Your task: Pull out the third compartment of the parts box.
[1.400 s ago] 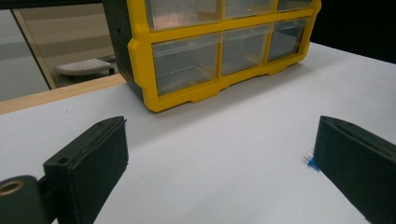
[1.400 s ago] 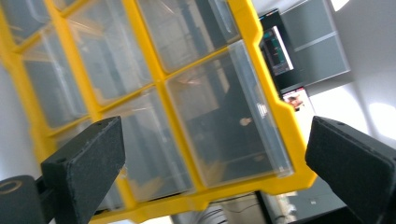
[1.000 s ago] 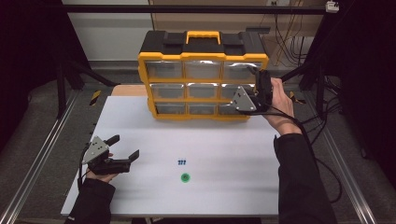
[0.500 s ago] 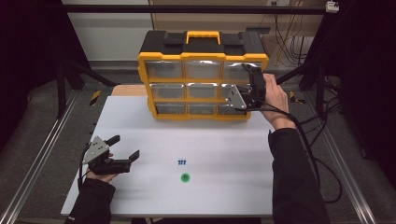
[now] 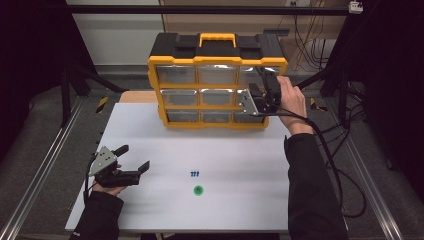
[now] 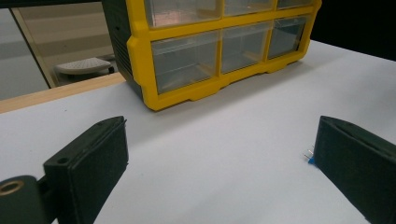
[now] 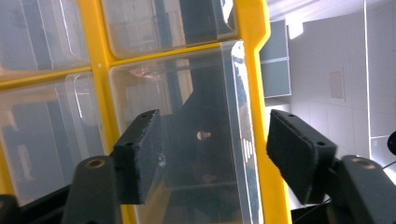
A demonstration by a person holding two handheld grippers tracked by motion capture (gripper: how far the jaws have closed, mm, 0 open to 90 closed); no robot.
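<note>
A yellow and black drawer cabinet [image 5: 217, 60] with clear drawers stands at the back of the white table [image 5: 240, 155]. My right gripper [image 5: 251, 95] is up against its right column, at the middle drawer. In the right gripper view the jaws [image 7: 215, 154] straddle the right part of that clear drawer [image 7: 196, 93] and the yellow frame [image 7: 254, 70]. They have just been closing, and the pads stand apart from the plastic. My left gripper [image 5: 134, 157] rests open on the table at the front left, with nothing between its jaws [image 6: 219, 154].
Tiny blue parts [image 5: 195, 174] and a green dot [image 5: 198, 190] lie on the table in front of the cabinet. The blue parts [image 6: 309, 157] sit just beside the left gripper's right jaw. Cables trail off the table's right side.
My right hand has moved up and in against the cabinet's right column of drawers. The left hand and gripper have kept still.
</note>
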